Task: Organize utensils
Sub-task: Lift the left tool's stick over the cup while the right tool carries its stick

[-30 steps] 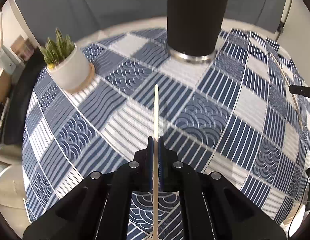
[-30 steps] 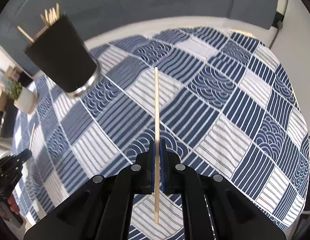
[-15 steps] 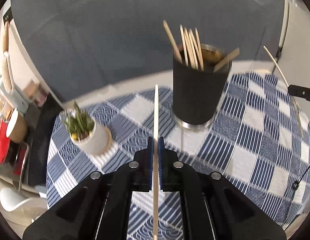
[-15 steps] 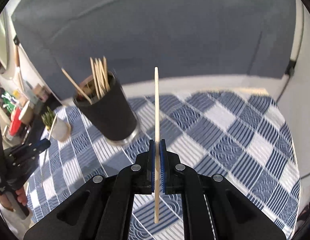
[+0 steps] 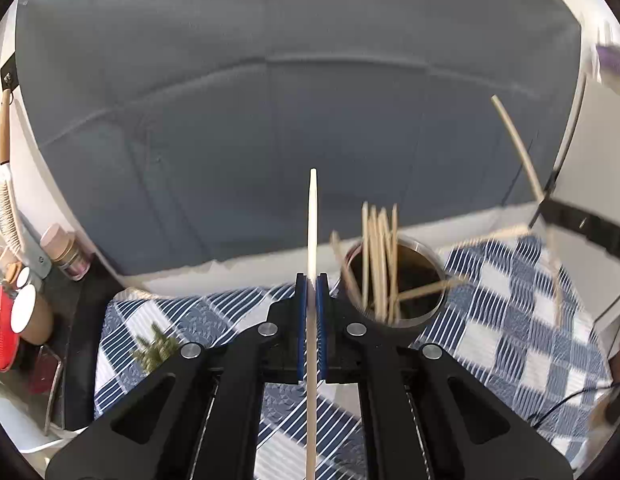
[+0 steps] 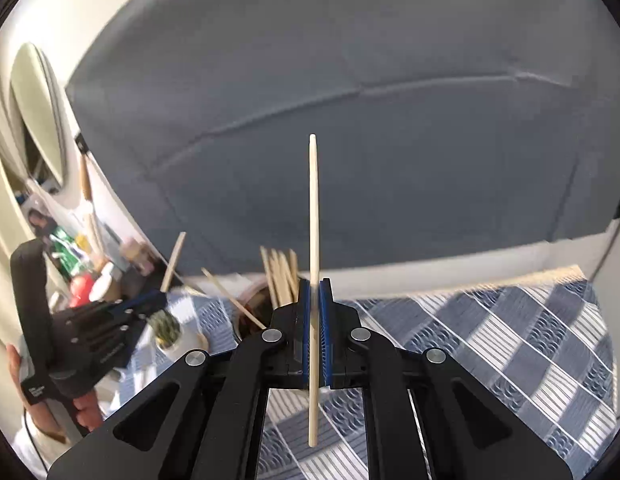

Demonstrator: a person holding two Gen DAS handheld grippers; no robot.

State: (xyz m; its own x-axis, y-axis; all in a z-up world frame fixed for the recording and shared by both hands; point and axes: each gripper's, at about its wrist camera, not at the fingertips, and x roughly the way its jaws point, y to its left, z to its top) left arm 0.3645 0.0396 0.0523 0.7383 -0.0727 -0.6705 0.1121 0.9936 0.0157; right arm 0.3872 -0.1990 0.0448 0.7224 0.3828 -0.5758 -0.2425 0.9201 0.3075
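Observation:
My left gripper [image 5: 311, 280] is shut on a pale wooden chopstick [image 5: 312, 224] that points up and forward. Just to its right stands the dark holder cup [image 5: 429, 256] with a metal rim, holding several chopsticks [image 5: 375, 256]. My right gripper [image 6: 315, 286] is shut on a second chopstick [image 6: 313, 208]. The cup [image 6: 250, 312] shows left of it, partly hidden by the fingers, with sticks [image 6: 280, 276] standing out. The left gripper also shows in the right wrist view [image 6: 150, 300], and the right one's chopstick shows in the left wrist view [image 5: 517, 148].
The table wears a blue and white patterned cloth [image 5: 529, 320]. A small potted plant [image 6: 168, 330] stands left of the cup. A dark grey sofa back [image 5: 310, 100] fills the background. Jars and cups [image 5: 30, 312] crowd a shelf at far left.
Both grippers have risen and tilted up with their chopsticks. The cup has dropped lower in both views and now sits close beside the fingers, its open top in sight.

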